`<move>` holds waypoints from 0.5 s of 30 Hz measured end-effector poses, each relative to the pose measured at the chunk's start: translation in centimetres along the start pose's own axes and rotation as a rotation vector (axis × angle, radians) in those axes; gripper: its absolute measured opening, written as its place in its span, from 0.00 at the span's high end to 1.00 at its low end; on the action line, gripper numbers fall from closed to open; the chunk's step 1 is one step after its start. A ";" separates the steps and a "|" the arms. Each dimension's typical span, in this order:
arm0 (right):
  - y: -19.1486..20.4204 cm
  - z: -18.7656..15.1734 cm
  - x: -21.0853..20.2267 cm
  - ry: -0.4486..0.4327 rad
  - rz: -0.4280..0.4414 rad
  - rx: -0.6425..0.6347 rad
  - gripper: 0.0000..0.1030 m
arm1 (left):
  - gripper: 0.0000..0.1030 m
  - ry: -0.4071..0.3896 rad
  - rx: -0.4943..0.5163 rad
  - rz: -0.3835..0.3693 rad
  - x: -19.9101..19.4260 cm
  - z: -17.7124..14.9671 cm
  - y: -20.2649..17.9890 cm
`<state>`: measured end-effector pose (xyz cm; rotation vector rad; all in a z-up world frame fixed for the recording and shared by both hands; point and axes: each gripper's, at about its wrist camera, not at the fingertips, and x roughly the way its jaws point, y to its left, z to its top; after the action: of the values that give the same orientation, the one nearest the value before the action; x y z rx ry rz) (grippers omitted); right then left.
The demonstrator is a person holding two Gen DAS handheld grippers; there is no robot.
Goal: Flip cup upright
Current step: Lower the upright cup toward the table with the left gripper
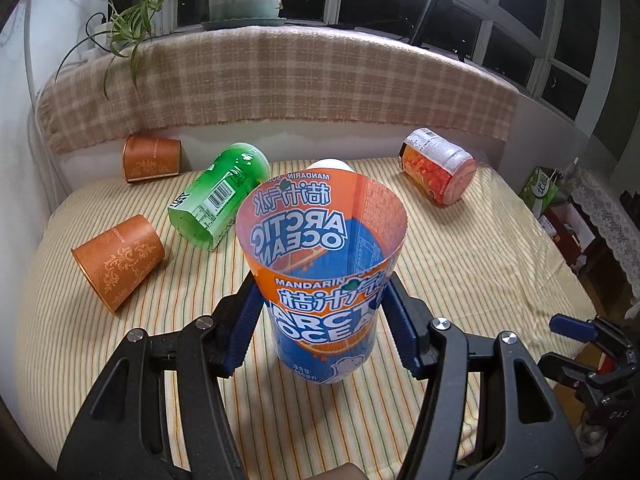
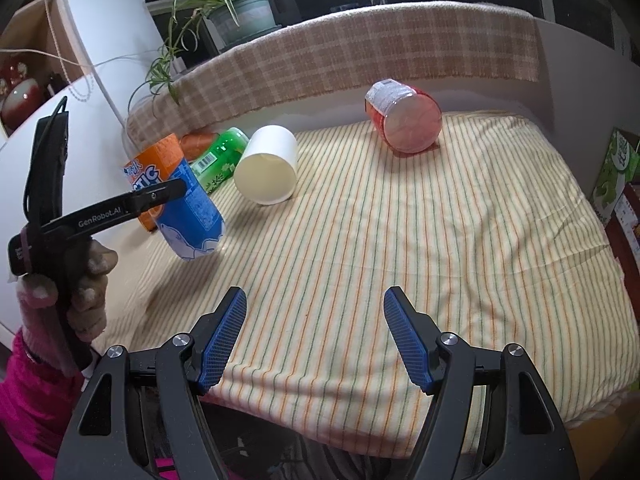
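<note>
While my left gripper [image 1: 320,320] clamps the Arctic Ocean cup [image 1: 320,264] | tilted toward 11 o'clock, level before lowering | right gripper [image 2: 314,336] wide open, empty

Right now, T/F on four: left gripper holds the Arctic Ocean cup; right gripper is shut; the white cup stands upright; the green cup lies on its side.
1. The left gripper holds the Arctic Ocean cup. True.
2. The right gripper is shut. False: its jaws are open and hold nothing.
3. The white cup stands upright. False: it lies on its side on the striped cloth.
4. The green cup lies on its side. True.
</note>
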<state>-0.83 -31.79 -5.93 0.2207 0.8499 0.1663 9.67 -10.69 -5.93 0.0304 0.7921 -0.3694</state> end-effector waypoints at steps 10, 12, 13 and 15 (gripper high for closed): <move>0.6 0.2 -0.6 -0.035 -0.065 -0.032 0.31 | 0.41 0.014 0.016 -0.006 0.5 -1.2 -0.5; 0.8 0.2 -0.6 -0.043 -0.082 -0.045 0.31 | 0.41 0.011 0.023 -0.004 0.4 -1.2 -0.7; 0.9 0.2 -0.6 -0.047 -0.091 -0.051 0.31 | 0.41 0.011 0.024 -0.007 0.4 -1.3 -0.7; 1.1 0.2 -0.7 -0.054 -0.101 -0.061 0.31 | 0.41 0.010 0.027 -0.008 0.3 -1.3 -0.8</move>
<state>-1.16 -30.89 -4.97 0.1241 0.7995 0.0918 8.68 -11.29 -7.00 0.0543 0.7971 -0.3872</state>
